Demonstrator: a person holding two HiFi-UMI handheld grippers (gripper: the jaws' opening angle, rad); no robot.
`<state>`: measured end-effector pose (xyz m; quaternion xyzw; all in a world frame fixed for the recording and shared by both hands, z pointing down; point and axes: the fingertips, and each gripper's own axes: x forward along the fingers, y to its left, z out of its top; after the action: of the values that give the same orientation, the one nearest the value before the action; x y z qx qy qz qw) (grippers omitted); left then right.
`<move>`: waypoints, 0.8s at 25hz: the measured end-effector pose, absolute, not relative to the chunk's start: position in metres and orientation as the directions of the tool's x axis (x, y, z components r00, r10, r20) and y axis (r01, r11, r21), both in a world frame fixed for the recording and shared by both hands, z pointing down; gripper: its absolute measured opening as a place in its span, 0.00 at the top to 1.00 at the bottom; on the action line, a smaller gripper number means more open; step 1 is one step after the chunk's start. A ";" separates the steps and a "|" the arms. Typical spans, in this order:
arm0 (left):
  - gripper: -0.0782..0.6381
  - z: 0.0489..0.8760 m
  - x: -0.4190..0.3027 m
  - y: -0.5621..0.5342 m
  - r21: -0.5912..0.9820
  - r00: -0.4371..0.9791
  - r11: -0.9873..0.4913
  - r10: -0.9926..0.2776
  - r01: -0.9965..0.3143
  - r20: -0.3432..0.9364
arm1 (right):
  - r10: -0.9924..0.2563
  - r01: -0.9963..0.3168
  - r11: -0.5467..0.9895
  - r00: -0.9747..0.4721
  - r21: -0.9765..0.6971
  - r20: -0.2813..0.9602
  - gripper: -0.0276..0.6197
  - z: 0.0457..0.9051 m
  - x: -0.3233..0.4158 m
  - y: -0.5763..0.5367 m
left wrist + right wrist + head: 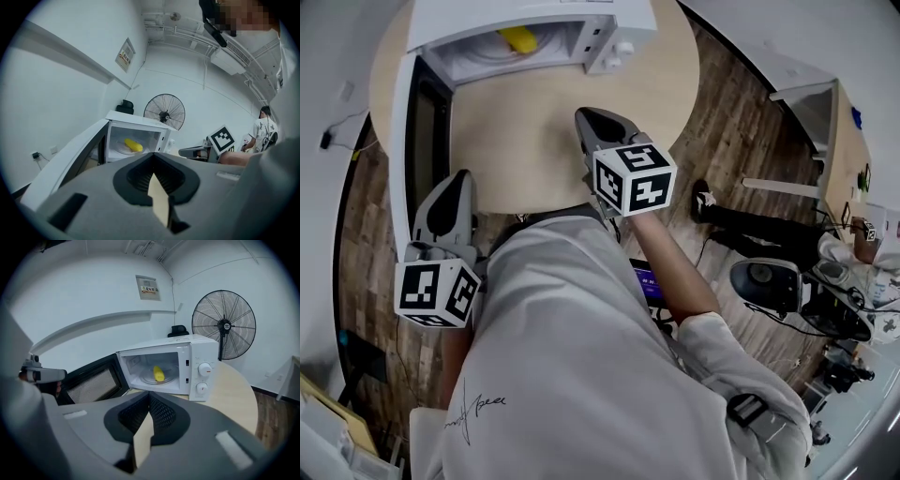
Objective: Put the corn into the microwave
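**A:** Where's the corn?

**B:** Inside the microwave, lying on the glass plate. In the head view the oven sits at the table's 12 o'clock, and the corn is toward 11 o'clock from the right gripper.

**A:** And the door?

**B:** Wide open, swung out on the oven's 9 o'clock side.

**A:** What about the claws?

**B:** The right one has its jaws pressed together with nothing between them. It hovers over the bare tabletop, well apart from the oven's mouth. The left gripper is the same, jaws together and empty, at about 7 o'clock off the table's rim, just beside the open door.

**A:** Anything else around?

**B:** A standing fan behind the oven, at about 2 o'clock from it in the right gripper view, and a small notice on the wall at 12 o'clock above the oven
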<state>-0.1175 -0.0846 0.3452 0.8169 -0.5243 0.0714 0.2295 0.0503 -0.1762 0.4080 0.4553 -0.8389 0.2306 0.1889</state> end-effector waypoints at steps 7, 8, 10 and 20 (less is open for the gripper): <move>0.90 0.357 -0.121 -0.079 0.304 0.439 -0.338 -0.814 -0.891 0.380 | -0.665 -0.844 0.474 -0.530 -0.250 0.527 0.94 0.408 0.049 -0.145; 0.90 0.358 -0.122 -0.079 0.305 0.438 -0.336 -0.813 -0.891 0.383 | -0.665 -0.844 0.471 -0.531 -0.258 0.524 0.94 0.407 0.049 -0.142; 0.90 0.362 -0.124 -0.079 0.301 0.434 -0.333 -0.811 -0.894 0.393 | -0.666 -0.843 0.461 -0.536 -0.278 0.519 0.94 0.406 0.048 -0.136; 0.90 0.378 -0.129 -0.079 0.296 0.414 -0.307 -0.797 -0.905 0.441 | -0.649 -0.835 0.472 -0.546 -0.282 0.530 0.94 0.400 0.049 -0.118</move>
<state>-0.1286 -0.0792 0.3778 0.8013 -0.5308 0.1061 0.2549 0.0494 -0.1176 0.4003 0.4420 -0.8393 0.2616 0.1780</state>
